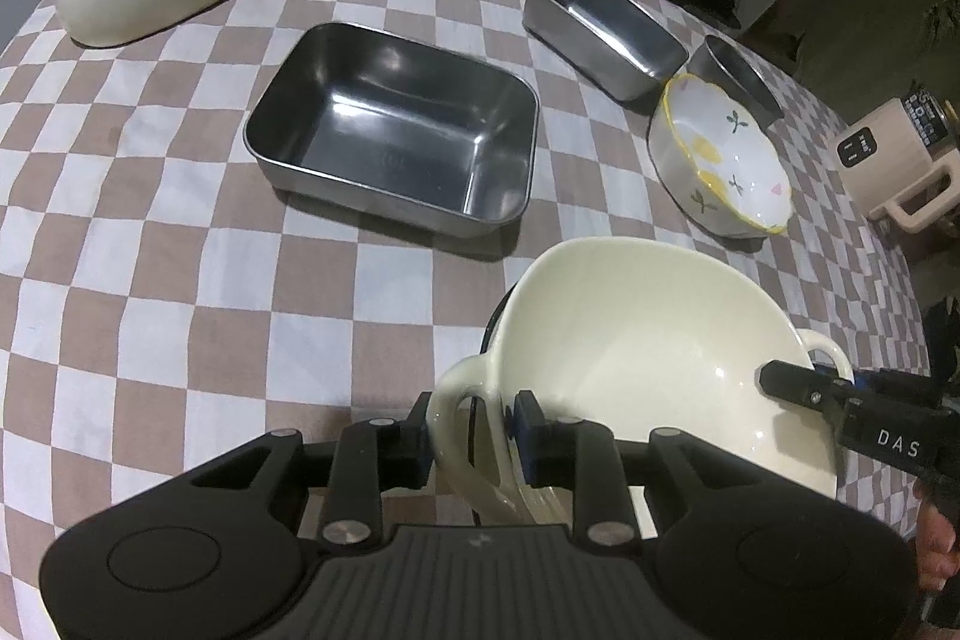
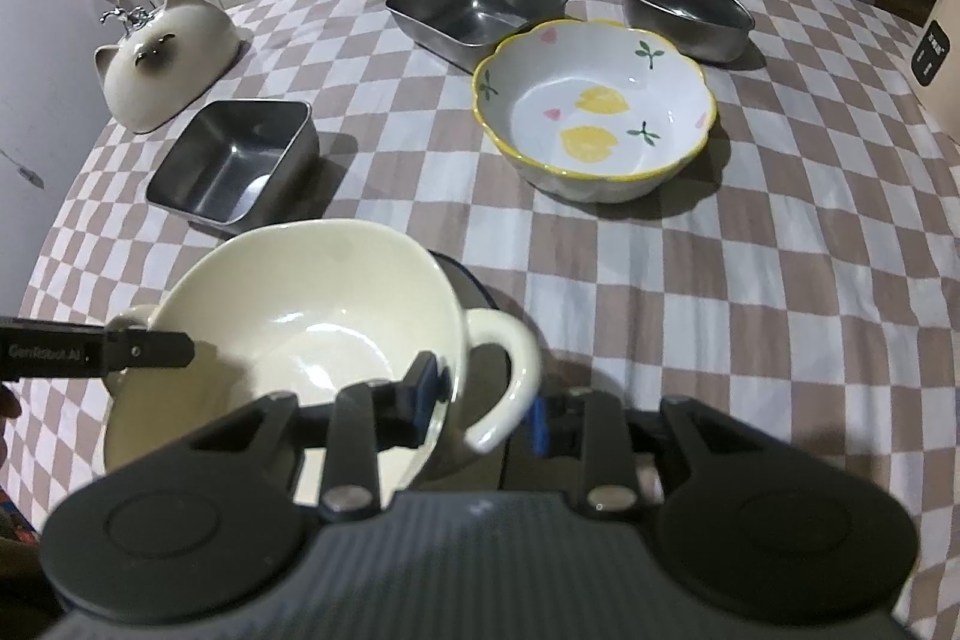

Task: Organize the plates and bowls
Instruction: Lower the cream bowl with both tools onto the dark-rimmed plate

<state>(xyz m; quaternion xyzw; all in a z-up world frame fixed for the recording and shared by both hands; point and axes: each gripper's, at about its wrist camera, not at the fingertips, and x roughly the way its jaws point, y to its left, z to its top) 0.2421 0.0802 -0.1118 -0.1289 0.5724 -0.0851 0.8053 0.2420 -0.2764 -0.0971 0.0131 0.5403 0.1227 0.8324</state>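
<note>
At the near edge of the table (image 2: 750,280), the left gripper (image 1: 474,436) straddles one loop handle of a cream two-handled bowl (image 1: 648,358) – its pads look pressed on the handle. The right gripper (image 2: 480,400) straddles the opposite handle; whether it is gripping I cannot tell. The bowl seems to sit on something dark. Glazed ceramic: likely heavy, stiff, slippery and breakable, so the handles are the safest hold. Farther toward the middle sit a flowered bowl (image 2: 594,112) and steel trays (image 1: 390,130) – well apart.
</note>
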